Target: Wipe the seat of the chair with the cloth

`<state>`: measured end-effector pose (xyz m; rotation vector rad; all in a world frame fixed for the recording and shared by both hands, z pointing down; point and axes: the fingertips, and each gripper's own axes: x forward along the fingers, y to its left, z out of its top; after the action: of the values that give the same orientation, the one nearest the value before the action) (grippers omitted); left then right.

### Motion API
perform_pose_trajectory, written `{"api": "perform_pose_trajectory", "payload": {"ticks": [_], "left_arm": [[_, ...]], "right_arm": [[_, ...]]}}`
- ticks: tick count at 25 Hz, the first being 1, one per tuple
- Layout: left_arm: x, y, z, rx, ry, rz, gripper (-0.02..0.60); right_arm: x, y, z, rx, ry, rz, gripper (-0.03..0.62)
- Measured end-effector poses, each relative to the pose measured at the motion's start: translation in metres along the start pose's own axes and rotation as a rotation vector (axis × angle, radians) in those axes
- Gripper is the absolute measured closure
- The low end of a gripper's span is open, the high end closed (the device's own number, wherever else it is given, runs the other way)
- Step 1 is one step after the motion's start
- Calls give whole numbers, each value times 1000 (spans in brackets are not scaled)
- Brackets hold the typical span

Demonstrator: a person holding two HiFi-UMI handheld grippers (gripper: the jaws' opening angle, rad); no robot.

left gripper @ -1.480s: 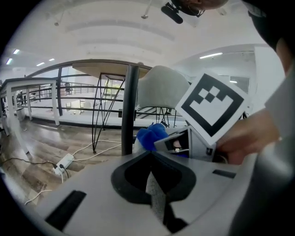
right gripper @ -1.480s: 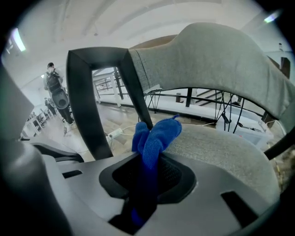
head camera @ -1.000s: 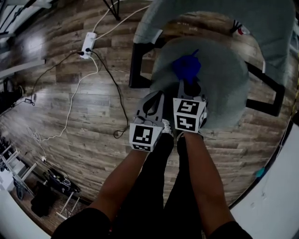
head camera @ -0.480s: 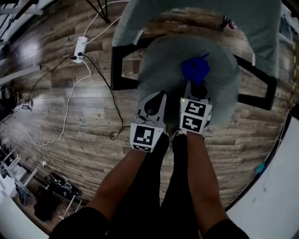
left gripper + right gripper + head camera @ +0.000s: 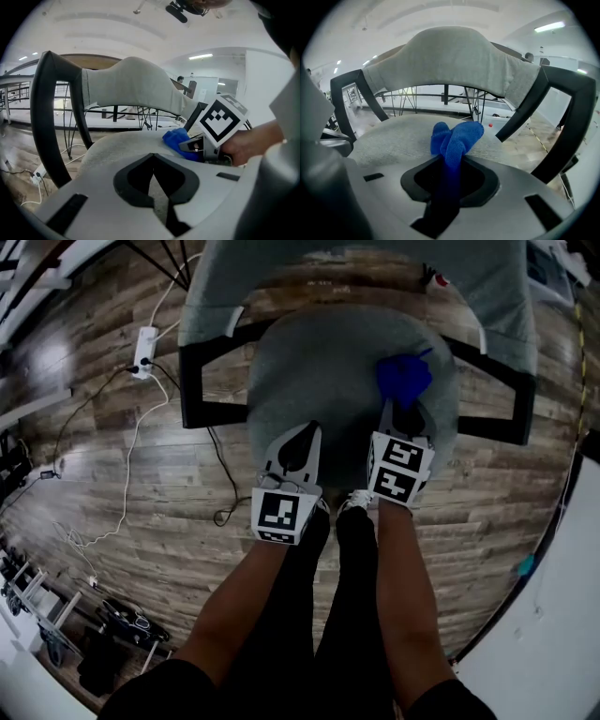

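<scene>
On chair seat (image 5: 328,362), right half — blue cloth (image 5: 404,379), long axis near-to-far, pointing far, pinched by right gripper (image 5: 401,409); left gripper (image 5: 307,427) jaws pressed together, empty.

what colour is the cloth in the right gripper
The cloth is bright blue, clearest in the right gripper view.

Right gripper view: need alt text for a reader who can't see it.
The right gripper is shut on a blue cloth, whose bunched end sticks out over the grey seat of a chair. Behind it rise the grey backrest and a black armrest on each side.
</scene>
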<state>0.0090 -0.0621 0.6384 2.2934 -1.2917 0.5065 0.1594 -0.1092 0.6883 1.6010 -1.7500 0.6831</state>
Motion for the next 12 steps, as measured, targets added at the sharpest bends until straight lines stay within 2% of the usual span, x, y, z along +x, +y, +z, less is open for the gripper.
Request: {"api": "perform_pose_trajectory", "payload": {"ticks": [12], "left_arm": [[12, -28, -2, 22, 11, -14, 580]], "right_arm": [[-3, -49, -5, 44, 4, -42, 507]]}}
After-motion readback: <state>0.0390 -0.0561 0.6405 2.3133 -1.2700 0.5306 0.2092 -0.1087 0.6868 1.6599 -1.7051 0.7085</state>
